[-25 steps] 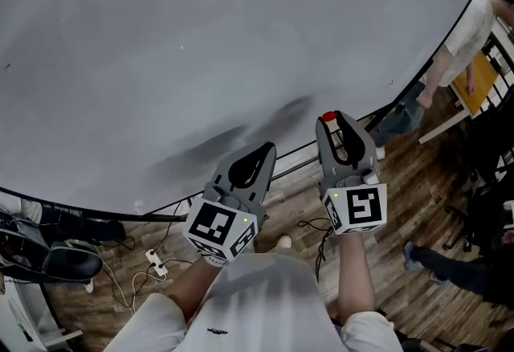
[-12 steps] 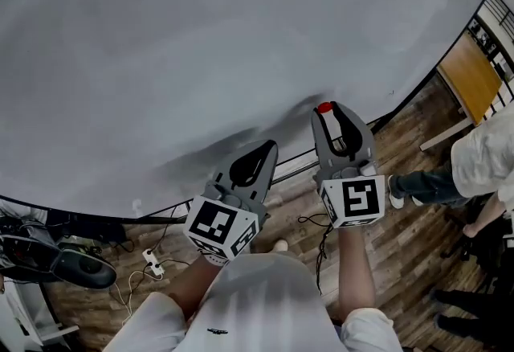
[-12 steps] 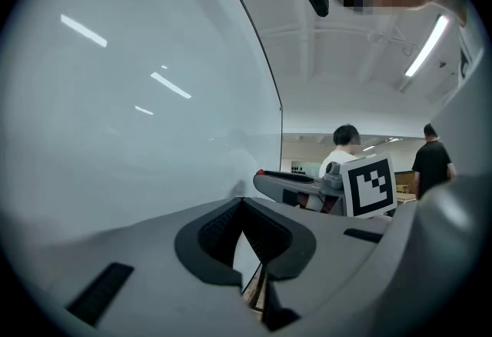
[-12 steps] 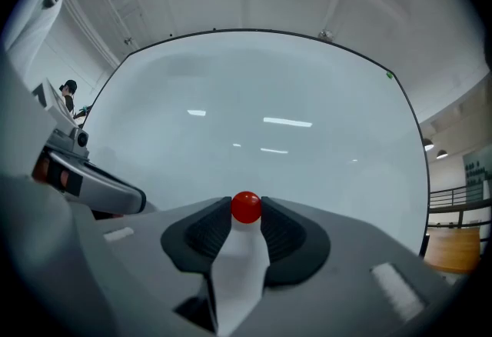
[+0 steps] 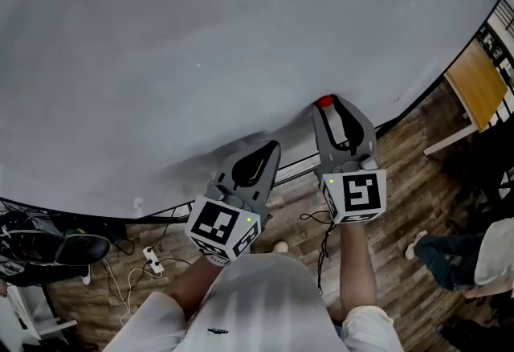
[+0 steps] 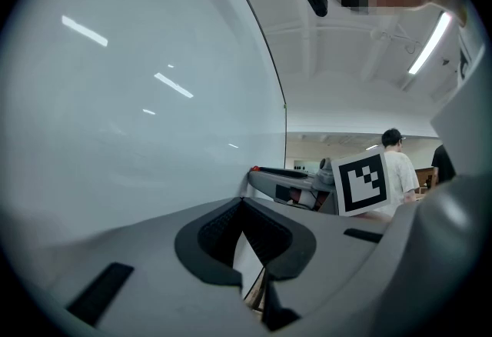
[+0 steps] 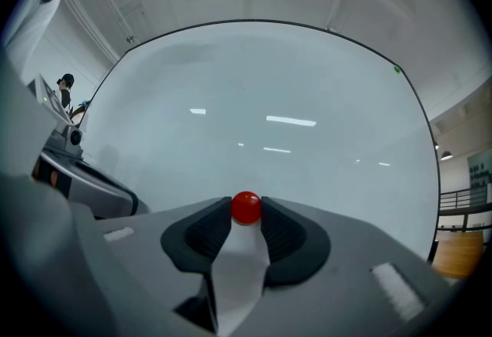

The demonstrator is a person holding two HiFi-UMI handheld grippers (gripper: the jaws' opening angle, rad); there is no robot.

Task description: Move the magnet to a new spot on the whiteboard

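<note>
A small round red magnet (image 7: pixel 246 207) sits pinched between the tips of my right gripper (image 7: pixel 246 212), whose jaws are shut on it. In the head view the magnet (image 5: pixel 324 102) shows at the tip of the right gripper (image 5: pixel 325 106), right up against the lower part of the big whiteboard (image 5: pixel 201 45). My left gripper (image 5: pixel 265 148) hangs lower and to the left, near the board's bottom edge, jaws shut with nothing between them. The left gripper view shows its closed tips (image 6: pixel 242 205) beside the whiteboard (image 6: pixel 138 97).
The whiteboard's dark bottom frame (image 5: pixel 297 165) runs just under both grippers. Below it lie a wood floor with cables and a power strip (image 5: pixel 157 262). A wooden table (image 5: pixel 478 85) stands at the right, and a person's leg and shoe (image 5: pixel 438 250) are at the lower right.
My right gripper has carried the magnet a little upward and closer to the board. The bystander at the right has walked down and out toward the lower right. The left gripper has barely moved.
</note>
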